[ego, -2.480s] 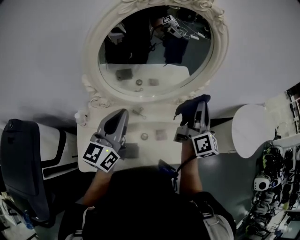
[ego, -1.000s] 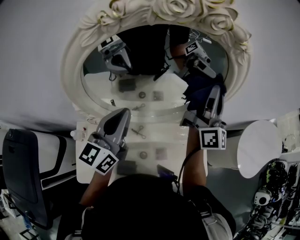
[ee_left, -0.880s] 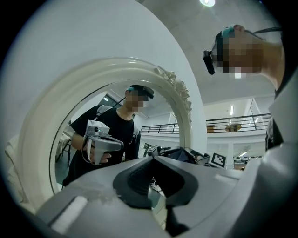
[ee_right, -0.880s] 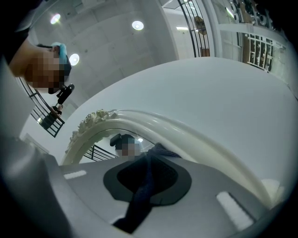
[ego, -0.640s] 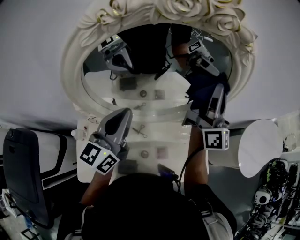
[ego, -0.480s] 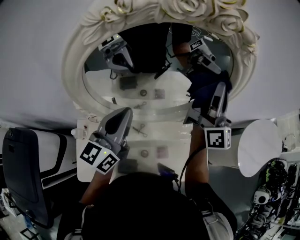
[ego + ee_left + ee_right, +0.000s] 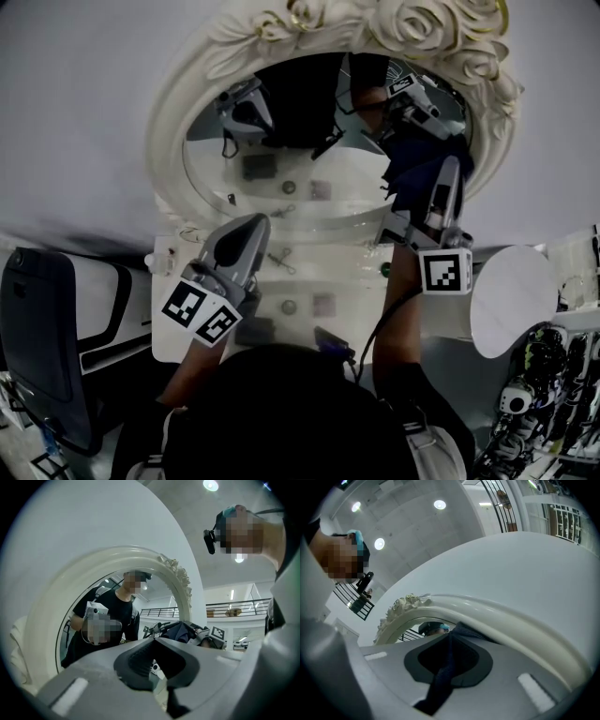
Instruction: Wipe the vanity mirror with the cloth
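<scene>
The right gripper (image 7: 449,176) is clenched on the dark blue cloth (image 7: 415,174). In its own view the cloth (image 7: 444,670) runs up as a pinched strip between the closed jaws, with the white frame (image 7: 513,616) arching just beyond it.

In the head view the cloth bunches ahead of the jaw tips at about 3 to 4 o'clock on the vanity mirror (image 7: 300,155). It sits just inside the rose-carved frame (image 7: 176,127). The cloth meets its own reflection there, so it is probably pressed to the glass, though contact cannot be confirmed.

The oval's long axis runs roughly 9 to 3 o'clock in this view. Nearly all the glass therefore lies toward 9 o'clock from the cloth, and only the frame is close by at 3 o'clock. The coming stroke likely has to travel across that long axis, away from the right rim.

The left gripper (image 7: 251,227) has its jaws together on nothing. Its own view shows the pads of the left gripper (image 7: 157,667) closed with only background past them. It hangs at about 6 to 7 o'clock below the mirror, above the vanity table (image 7: 361,281) and apart from the glass. The right gripper is the nearer one and the only one carrying the cloth.
</scene>
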Motion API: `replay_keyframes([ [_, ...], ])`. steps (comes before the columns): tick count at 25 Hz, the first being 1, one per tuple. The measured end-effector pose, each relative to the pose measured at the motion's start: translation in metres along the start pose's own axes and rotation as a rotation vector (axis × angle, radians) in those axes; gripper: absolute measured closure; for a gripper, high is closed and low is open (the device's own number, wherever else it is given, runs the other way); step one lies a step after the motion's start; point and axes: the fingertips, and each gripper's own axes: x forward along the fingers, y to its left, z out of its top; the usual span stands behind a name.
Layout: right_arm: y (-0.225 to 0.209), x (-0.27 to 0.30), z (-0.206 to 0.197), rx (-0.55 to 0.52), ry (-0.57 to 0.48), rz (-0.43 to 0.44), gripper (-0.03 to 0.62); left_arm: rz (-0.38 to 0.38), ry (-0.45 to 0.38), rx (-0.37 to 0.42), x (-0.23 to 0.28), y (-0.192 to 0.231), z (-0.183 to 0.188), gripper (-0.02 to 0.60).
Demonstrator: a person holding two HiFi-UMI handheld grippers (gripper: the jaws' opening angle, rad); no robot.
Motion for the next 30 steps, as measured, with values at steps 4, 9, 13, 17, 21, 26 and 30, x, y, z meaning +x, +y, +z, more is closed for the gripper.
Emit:
replay_keyframes([
  [4,0.013,0.009,0.002,-0.008,0.009,0.024,0.566,-0.003,-0.006,-0.003,-0.003,0.001,0.002,0.583],
  [9,0.025,0.016,0.002,-0.012,0.02,0.043,0.566,-0.002,-0.011,-0.011,-0.01,0.003,0.003,0.583],
  [13,0.037,0.023,0.002,-0.024,0.028,0.059,0.566,0.001,-0.022,-0.014,-0.015,0.005,0.006,0.583],
  [17,0.046,0.029,0.002,-0.032,0.04,0.072,0.566,0.002,-0.029,-0.017,-0.019,0.007,0.008,0.583],
  [21,0.058,0.035,0.001,-0.04,0.055,0.09,0.566,0.004,-0.038,-0.022,-0.024,0.008,0.01,0.583],
  [26,0.072,0.042,-0.001,-0.05,0.069,0.108,0.566,0.005,-0.047,-0.024,-0.03,0.009,0.014,0.583],
  [30,0.092,0.05,-0.006,-0.085,0.089,0.131,0.566,0.01,-0.053,-0.028,-0.036,0.012,0.015,0.583],
])
